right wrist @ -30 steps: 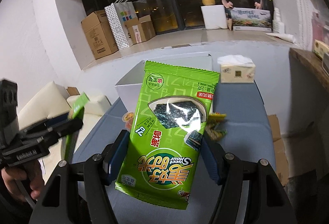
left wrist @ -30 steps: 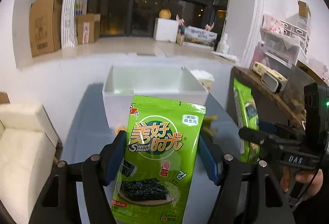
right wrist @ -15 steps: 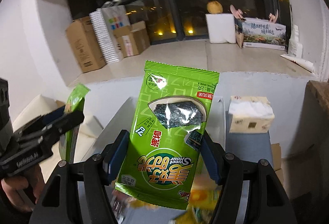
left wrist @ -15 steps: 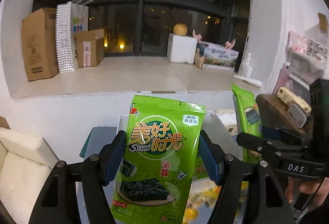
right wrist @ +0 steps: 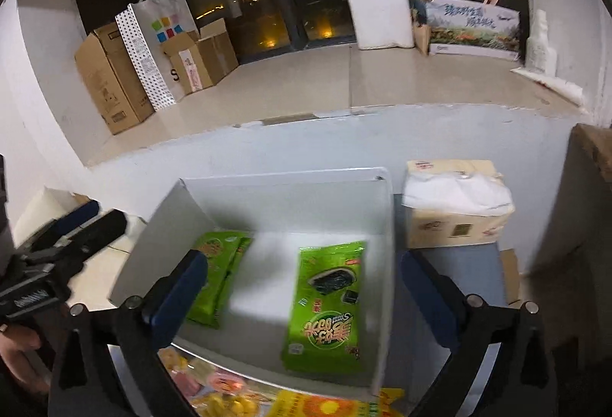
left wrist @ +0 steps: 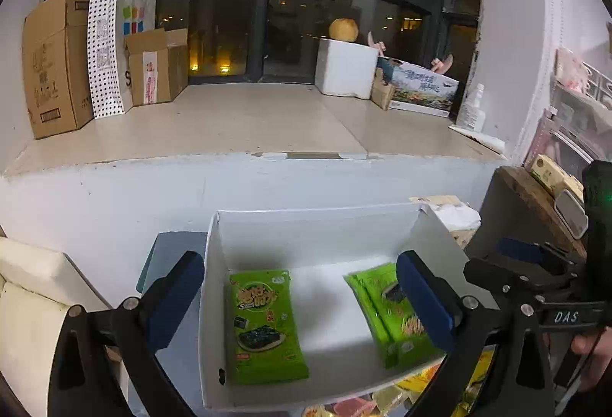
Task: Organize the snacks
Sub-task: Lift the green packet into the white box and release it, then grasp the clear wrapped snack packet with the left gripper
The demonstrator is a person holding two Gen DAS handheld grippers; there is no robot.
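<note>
Nearest the lenses, both sets of jaws are opening, with nothing between the blue pads. The left gripper [left wrist: 302,306] hangs over the near edge of a white box [left wrist: 317,222]; its own arms are cut off by the bottom of the frame. The right gripper [right wrist: 302,298] hangs over the same box from the other side, and in the left wrist view only its black side, blue pad and a lettered bar show, with part of a hand [left wrist: 593,359] cut by the frame edge.

Below the box's near wall lies a heap of yellow and pink snack wrappers [right wrist: 306,401], largely hidden by the box and the gripper arms, too blurred to name.

Inside the box, which looks like smooth, thin-walled card, two glossy green seaweed snack packets lie flat and apart on the floor. The left seaweed packet [left wrist: 266,325] is sharp in the left wrist view, near the box's left wall. The right seaweed packet [right wrist: 329,306] lies by the right wall; the left gripper's blue pad covers part of it in the left view.

Beyond the box, on the grey surface [right wrist: 459,264], stands a soft plastic-wrapped tissue pack [right wrist: 455,206]. Farther off, a pale stone window ledge [left wrist: 244,122] carries brown cardboard cartons [left wrist: 53,61], a dotted paper bag [left wrist: 114,42] and a white foam box [left wrist: 346,67].
</note>
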